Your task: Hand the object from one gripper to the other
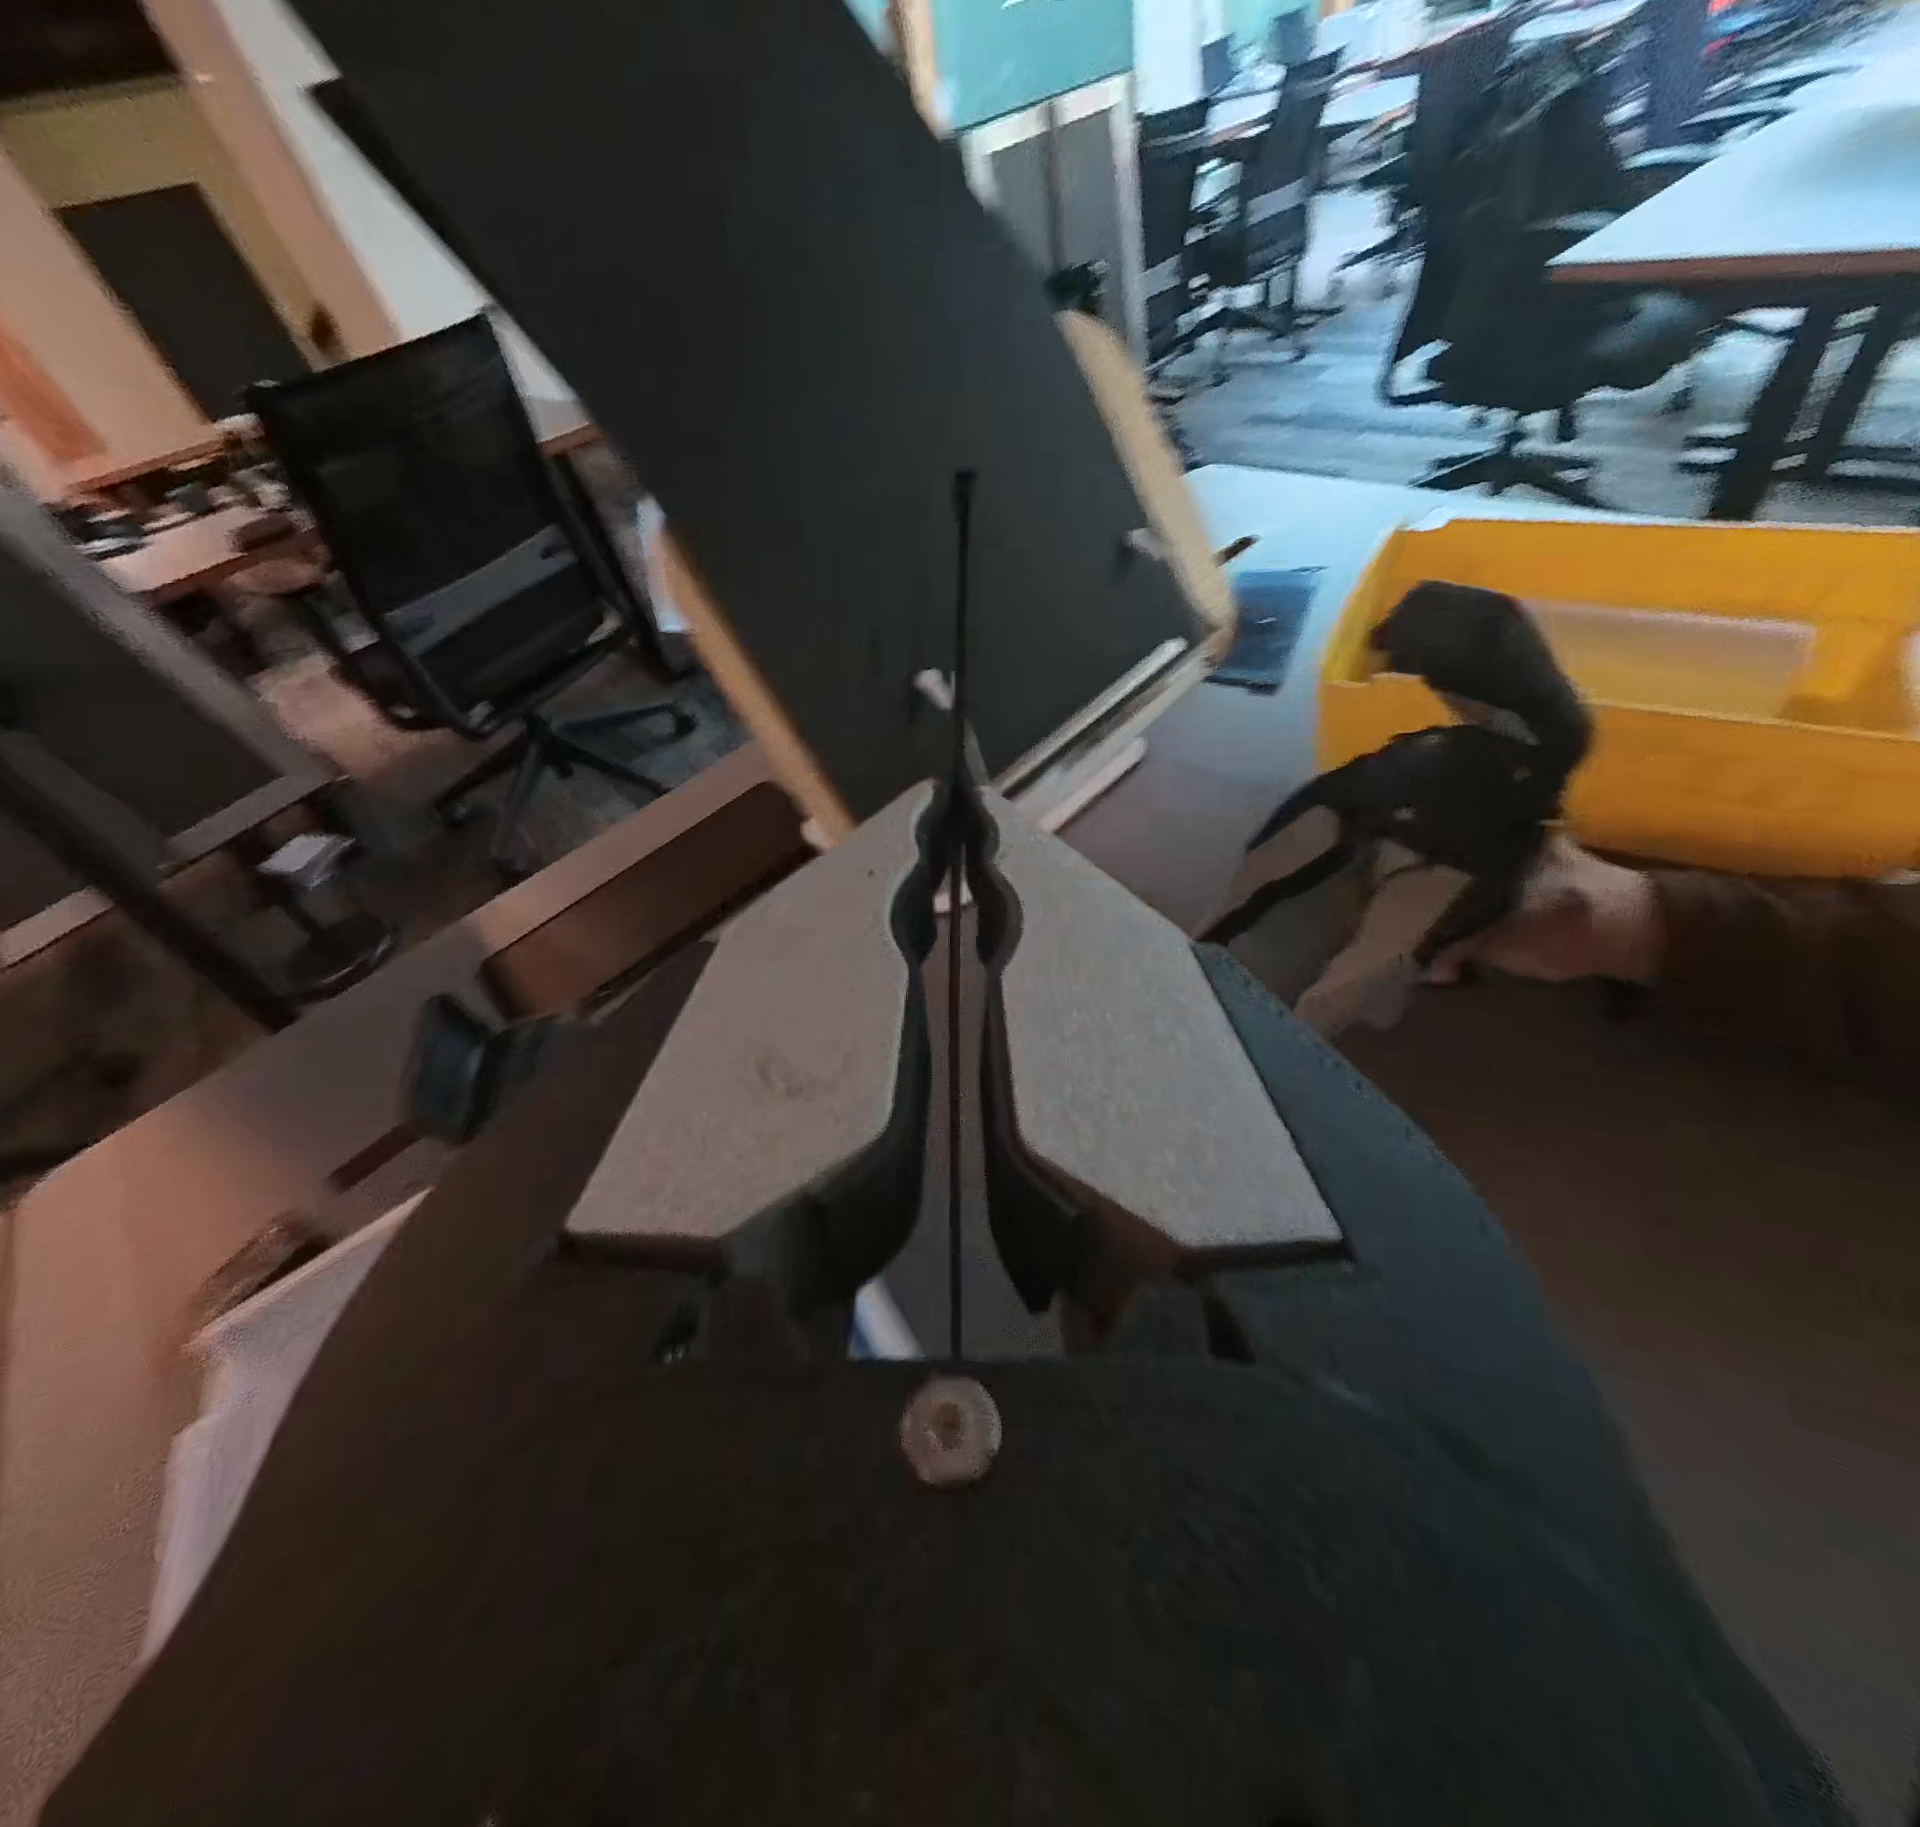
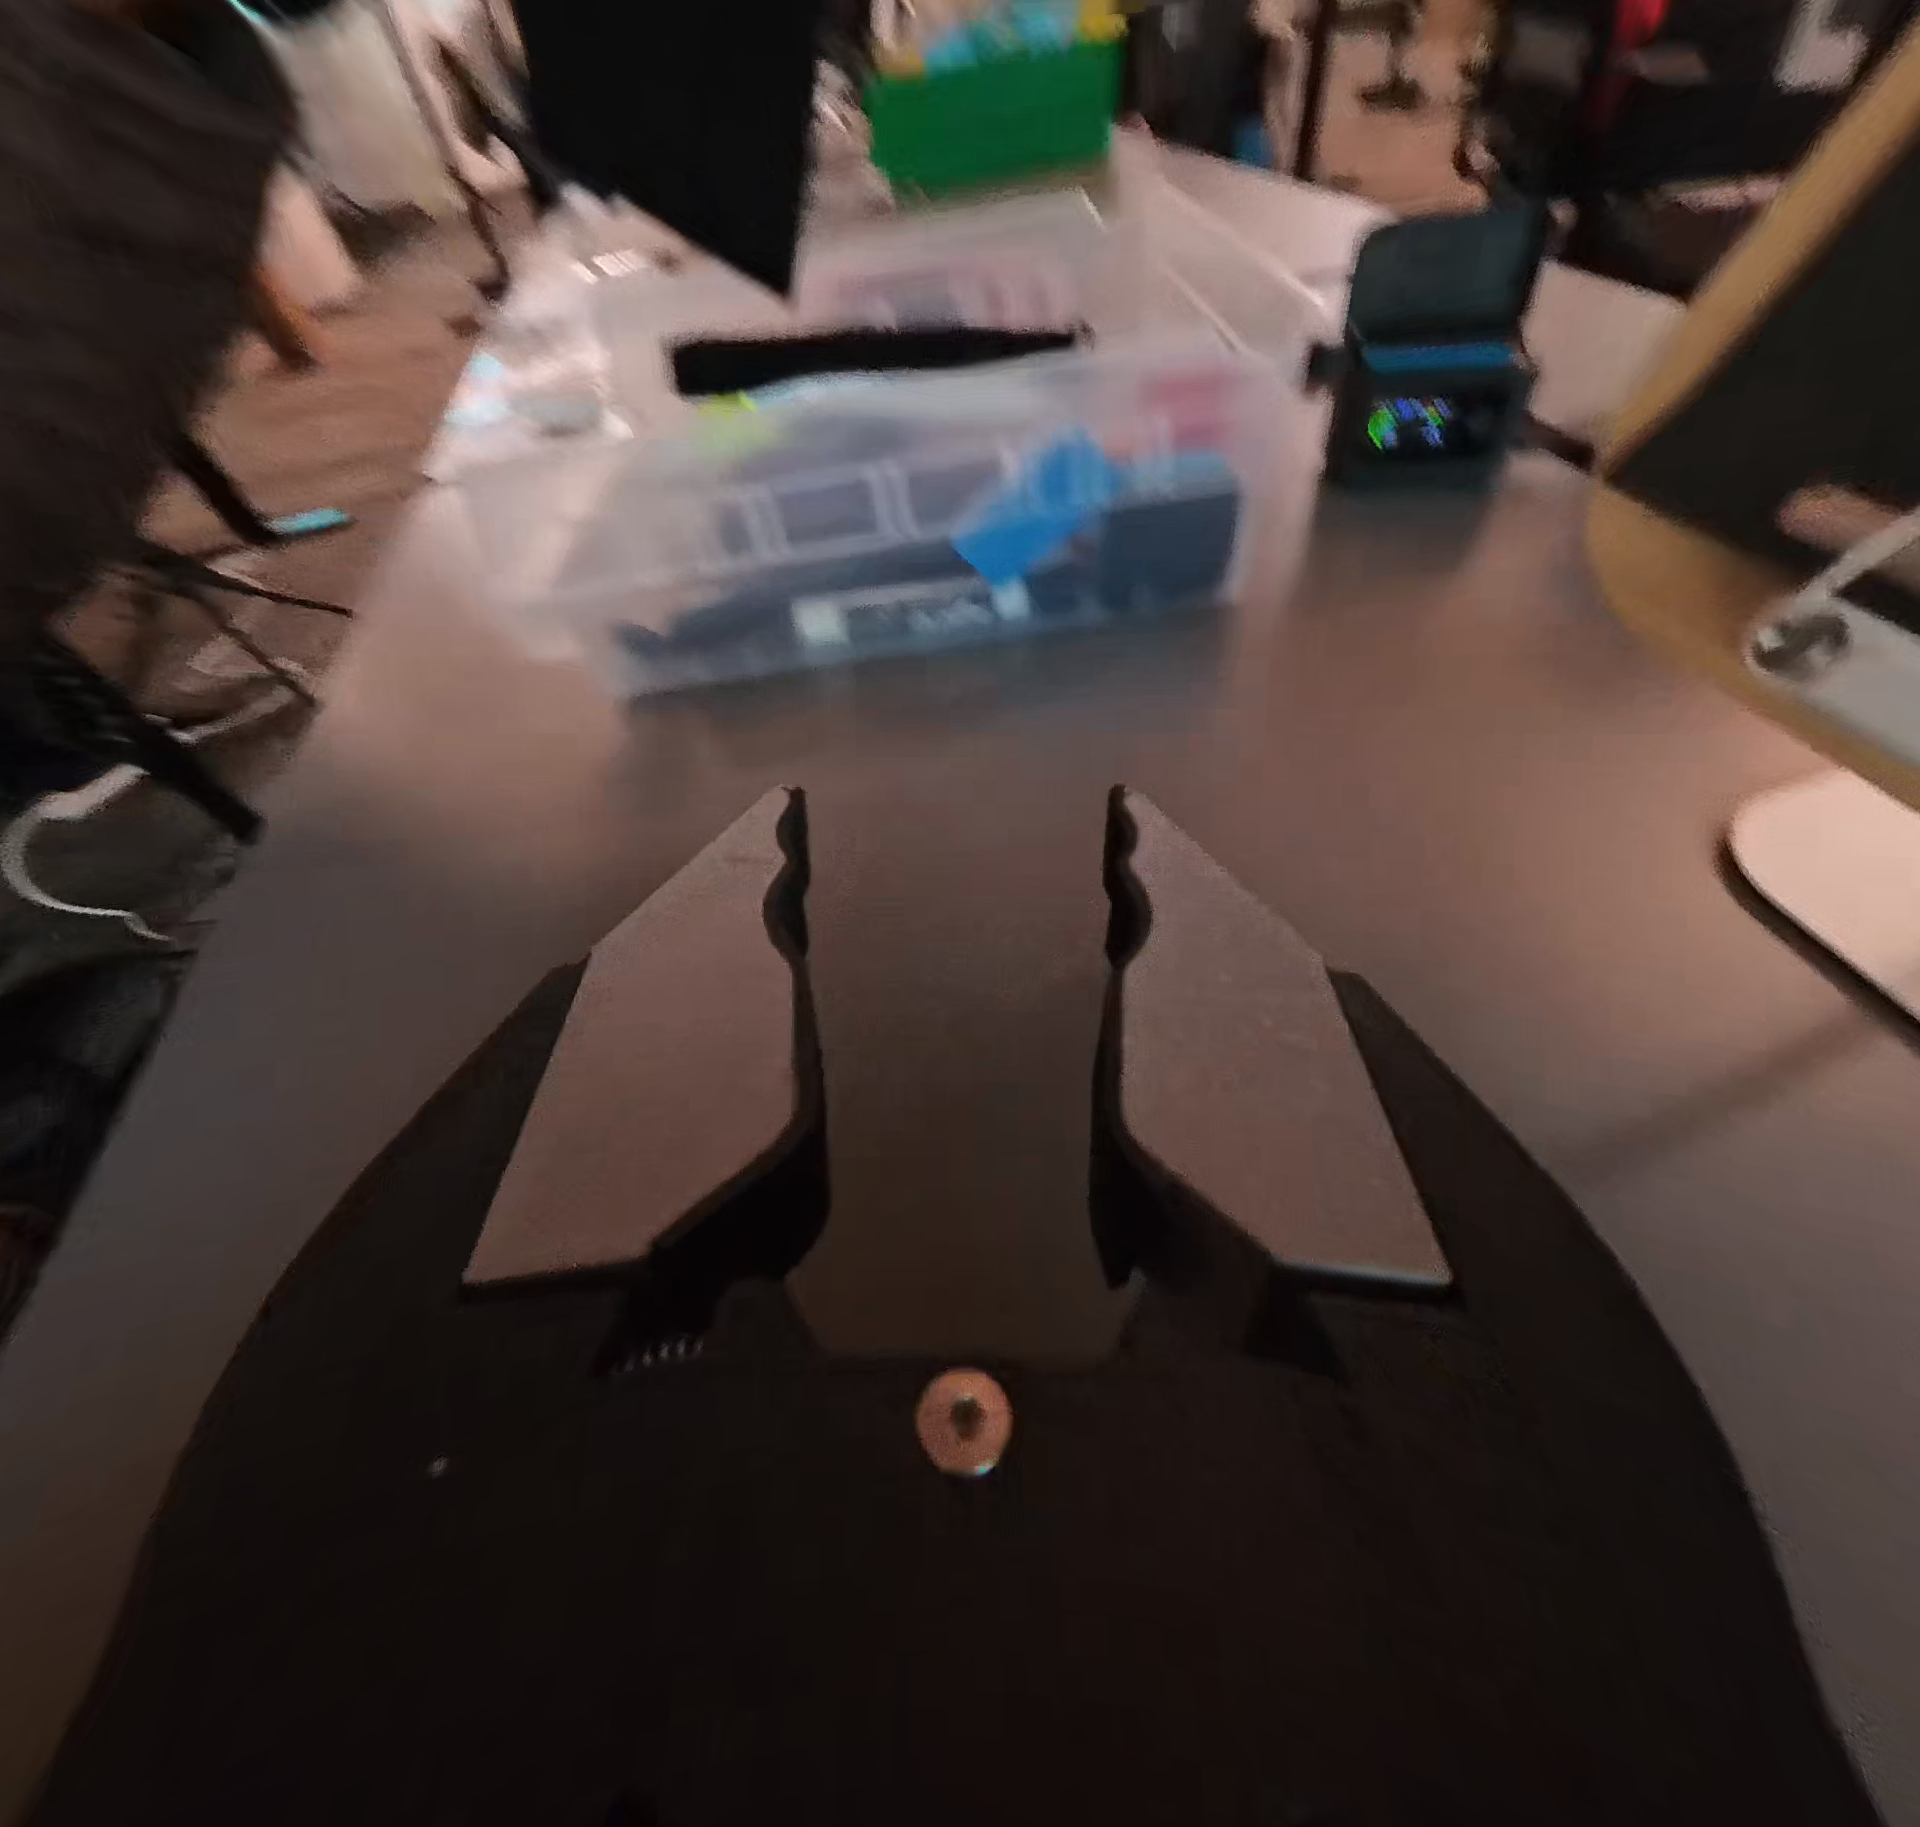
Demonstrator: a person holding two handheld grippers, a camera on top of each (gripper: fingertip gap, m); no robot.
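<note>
The left gripper point(image 1: 961, 821) is clenched on a thin black strip point(image 1: 961, 634), which runs between its fingers and pokes out past the tips. The right gripper point(image 2: 956, 821) is spread, nothing between its fingers, above the dark table point(image 2: 1455, 946), facing a clear plastic box point(image 2: 914, 510).

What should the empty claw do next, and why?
Probably bring the right claw toward the thin black strip. The left claw is shut on that strip, whose free end sticks out past its tips, while the right claw is open, empty and faces the table's clear bin.
</note>
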